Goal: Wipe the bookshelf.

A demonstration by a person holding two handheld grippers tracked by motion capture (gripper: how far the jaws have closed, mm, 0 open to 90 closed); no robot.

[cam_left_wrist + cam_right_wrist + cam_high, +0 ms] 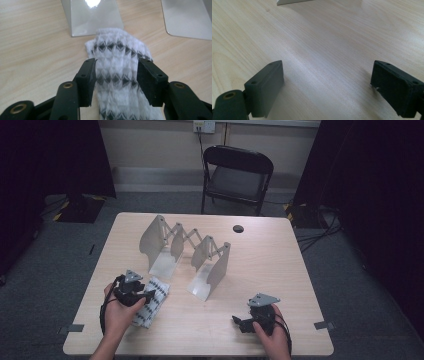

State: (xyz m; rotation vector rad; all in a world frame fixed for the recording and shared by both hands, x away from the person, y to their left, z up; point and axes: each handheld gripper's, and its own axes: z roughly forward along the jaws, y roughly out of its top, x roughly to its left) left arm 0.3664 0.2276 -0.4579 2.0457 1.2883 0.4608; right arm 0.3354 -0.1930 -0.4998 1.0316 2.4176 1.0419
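Left tool (117, 80) sits half-open around the white knit sock with black diamond rows (117, 62) lying on the pale wood counter (260, 265), probably letting go, while the right tool (327, 87) waits wide open, empty.

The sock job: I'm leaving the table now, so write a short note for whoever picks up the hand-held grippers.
Left hand-held gripper: jaws straddle the patterned sock, apparently touching its sides; firm grip unclear.
Right hand-held gripper: open, nothing between the jaws, over bare table.
Sock lies at the table's near left, just in front of the expanding metal rack.
Done: sock reached.
Left: probably grip it firmly and carry it to the rack.
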